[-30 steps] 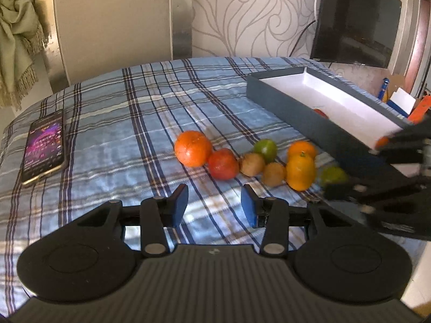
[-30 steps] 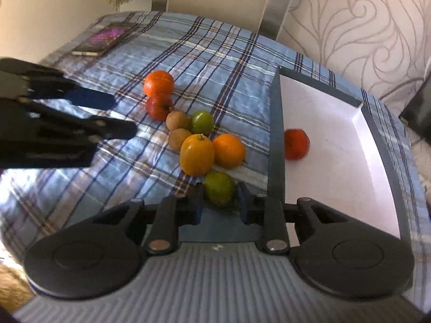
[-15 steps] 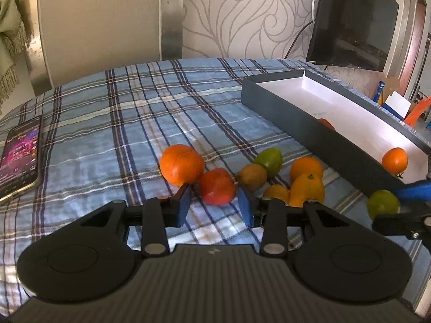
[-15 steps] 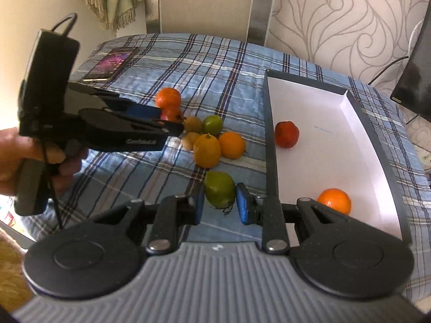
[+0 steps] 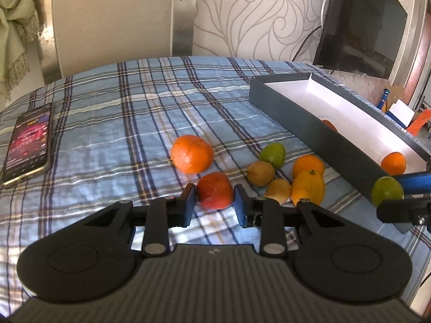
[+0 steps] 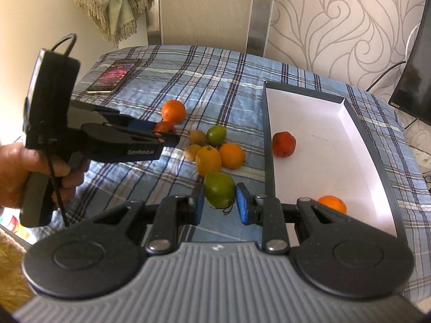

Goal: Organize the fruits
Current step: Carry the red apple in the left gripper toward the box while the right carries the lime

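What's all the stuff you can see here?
blanket: one, blue checked, under everything
box: one, dark grey, white inside, on the blanket
boxed fruits: two, red and orange, inside the box
oranges: two, orange, on the blanket
yellow fruit: one, in the pile
brown fruits: two, in the pile
green fruit: one, in the pile
phone: one, black, screen lit, blanket's far edge
screen: one, black, by the wall
cloth: one, pale green, fringed, hanging
left gripper: jaws just closing, pads against a red fruit
right gripper: shut on a held green fruit
hand: one, holding the left gripper
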Demonstrator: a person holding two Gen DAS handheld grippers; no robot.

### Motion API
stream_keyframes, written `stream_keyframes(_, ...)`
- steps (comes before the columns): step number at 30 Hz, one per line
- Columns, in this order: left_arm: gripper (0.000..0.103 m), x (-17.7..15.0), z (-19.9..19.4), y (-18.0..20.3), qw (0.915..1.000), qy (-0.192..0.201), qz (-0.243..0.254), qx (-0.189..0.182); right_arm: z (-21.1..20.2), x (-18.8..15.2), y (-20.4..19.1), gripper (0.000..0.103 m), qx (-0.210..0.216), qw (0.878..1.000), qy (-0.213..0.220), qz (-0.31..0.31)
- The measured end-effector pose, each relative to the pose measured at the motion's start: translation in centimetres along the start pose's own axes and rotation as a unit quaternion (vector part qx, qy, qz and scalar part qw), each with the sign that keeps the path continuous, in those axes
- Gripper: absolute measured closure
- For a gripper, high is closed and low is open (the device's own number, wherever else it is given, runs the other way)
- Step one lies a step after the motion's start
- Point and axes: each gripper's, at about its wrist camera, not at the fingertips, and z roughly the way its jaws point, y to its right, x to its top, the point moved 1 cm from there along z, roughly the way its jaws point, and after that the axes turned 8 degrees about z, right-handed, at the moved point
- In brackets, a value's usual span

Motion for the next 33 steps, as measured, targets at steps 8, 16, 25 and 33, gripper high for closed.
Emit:
stream_keyframes(8,0.068,-0.4,-1.6,-0.3,0.9996,-0.002,-0.013,0.024,0.0,0.0,0.3,0.074,0.02,1.0,0.004,0.001)
stream_keyframes(16,0.068,0.4,-2.9,0.7,0.9992,0.002,-0.015,0.036,-0.1,0.1,1.1,0.074,0.041,0.999,0.009,0.004)
stream_keyframes(25,0.068,1.8,-3.8,2.6,0.9991,0.009,-0.014,0.039,-0.8,0.1,2.3,0.074,0.055,0.998,0.017,0.01)
stream_keyframes(33,0.068,3.2,-3.5,4.3,0.9992,0.011,-0.006,0.038,-1.2,0.0,3.8,0.074,0.06,0.998,0.023,0.02)
